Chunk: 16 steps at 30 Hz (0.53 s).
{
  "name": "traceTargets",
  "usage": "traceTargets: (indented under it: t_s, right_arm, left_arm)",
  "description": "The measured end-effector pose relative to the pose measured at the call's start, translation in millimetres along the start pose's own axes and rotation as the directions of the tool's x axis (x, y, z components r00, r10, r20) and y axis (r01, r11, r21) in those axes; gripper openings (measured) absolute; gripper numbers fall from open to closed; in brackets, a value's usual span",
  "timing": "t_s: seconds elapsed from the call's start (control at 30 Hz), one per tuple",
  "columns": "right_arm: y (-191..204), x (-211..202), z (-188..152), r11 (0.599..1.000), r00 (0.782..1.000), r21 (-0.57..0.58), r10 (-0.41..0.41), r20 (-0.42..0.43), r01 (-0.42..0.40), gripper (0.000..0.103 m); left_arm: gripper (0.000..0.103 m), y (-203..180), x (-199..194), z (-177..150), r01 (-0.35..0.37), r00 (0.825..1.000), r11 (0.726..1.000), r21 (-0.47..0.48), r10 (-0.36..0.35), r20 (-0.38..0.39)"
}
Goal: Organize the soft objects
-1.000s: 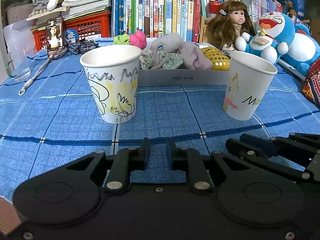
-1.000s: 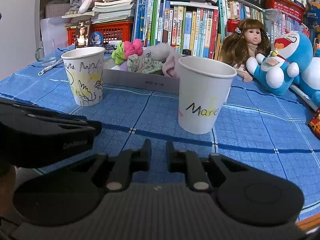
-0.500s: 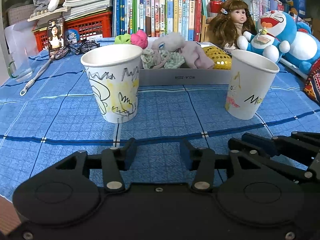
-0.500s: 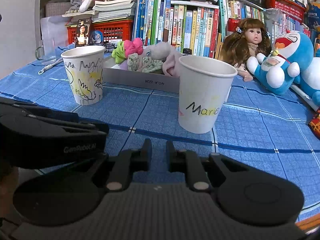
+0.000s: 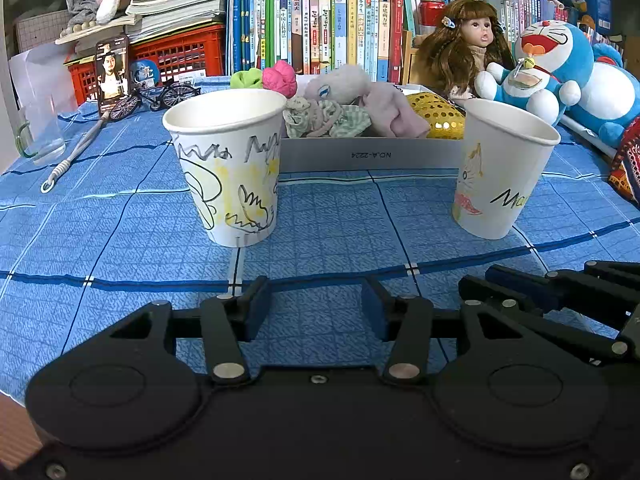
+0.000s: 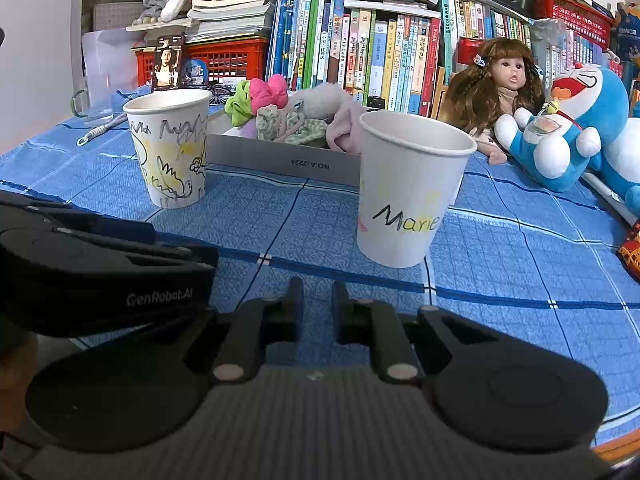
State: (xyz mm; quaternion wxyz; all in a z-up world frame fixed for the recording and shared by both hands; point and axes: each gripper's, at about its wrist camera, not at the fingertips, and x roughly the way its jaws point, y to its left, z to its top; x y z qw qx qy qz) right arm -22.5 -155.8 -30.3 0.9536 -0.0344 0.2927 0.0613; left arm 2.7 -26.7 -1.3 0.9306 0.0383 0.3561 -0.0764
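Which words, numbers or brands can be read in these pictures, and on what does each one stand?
"Marie": right cup, handwritten.
"NO.A-2224": box, printed upside down on its front wall.
"GenRobot.AI": left gripper, on its side.
Scribbles on the left cup: not legible as words.
Book spines: Chinese titles, too small to read.
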Motion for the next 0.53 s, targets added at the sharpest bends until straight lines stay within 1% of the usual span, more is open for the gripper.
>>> traceTargets:
  t_s: [0.37, 0.53]
  right_arm:
    - [0.0, -0.1, -0.1, 1.000, 1.000, 0.000, 0.000, 0.001, 0.000, 0.020]
    - [-0.6, -0.1, 0.4, 1.000, 1.000, 0.003, 0.000, 0.002, 0.000, 0.021]
  left_arm:
    - [0.050, -0.6, -0.3, -0.1, -0.004, 1.000, 1.000, 0.001, 0.004, 0.003]
    - [0.057, 2.1, -0.2, 1.8, -0.017, 1.000, 1.000, -0.005, 0.017, 0.004]
